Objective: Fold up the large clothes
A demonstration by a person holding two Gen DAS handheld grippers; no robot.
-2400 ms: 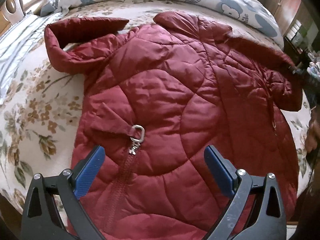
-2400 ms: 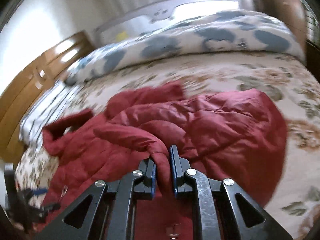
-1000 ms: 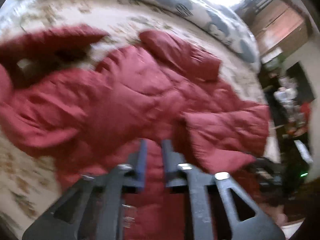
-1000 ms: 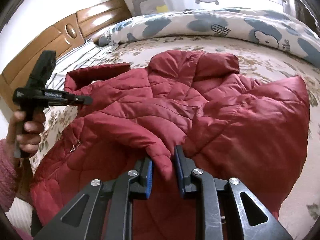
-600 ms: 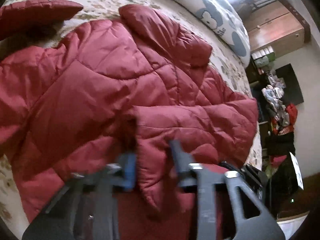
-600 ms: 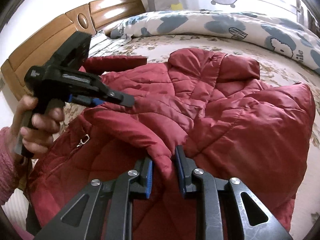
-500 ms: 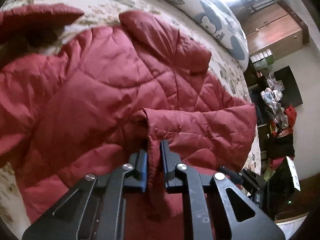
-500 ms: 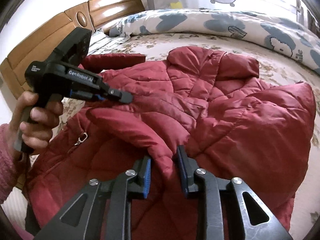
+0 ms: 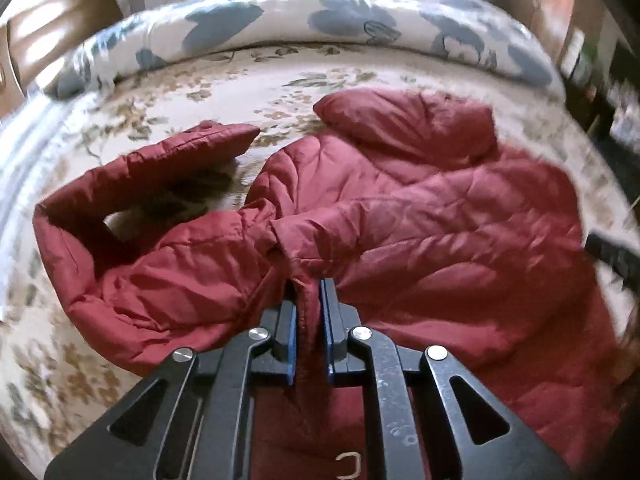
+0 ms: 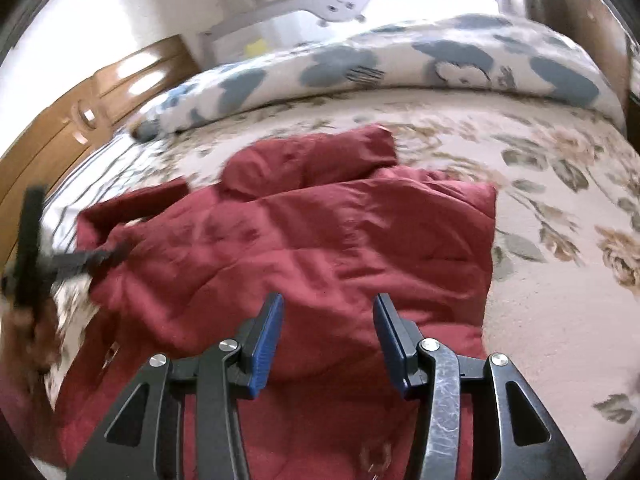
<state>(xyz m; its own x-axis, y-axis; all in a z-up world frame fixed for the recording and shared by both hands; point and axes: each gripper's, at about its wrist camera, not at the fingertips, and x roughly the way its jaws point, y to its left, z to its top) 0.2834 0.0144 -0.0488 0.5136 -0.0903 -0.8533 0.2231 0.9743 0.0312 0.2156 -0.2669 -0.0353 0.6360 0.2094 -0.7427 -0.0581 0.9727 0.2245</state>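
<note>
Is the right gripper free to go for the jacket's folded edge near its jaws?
Probably yes: the right gripper holds nothing, its jaws opening above the red jacket. The left gripper pinches a fold off to the side, out of the way.

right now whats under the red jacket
The floral bedspread shows all around the red jacket, so the jacket lies on it. Anything directly beneath is covered.

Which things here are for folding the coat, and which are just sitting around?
For the folding:
red coat
left gripper, shut on the coat's cuff
right gripper, jaws opening, nothing between them
bed it lies on

Just there:
blue-patterned quilt
wooden headboard
</note>
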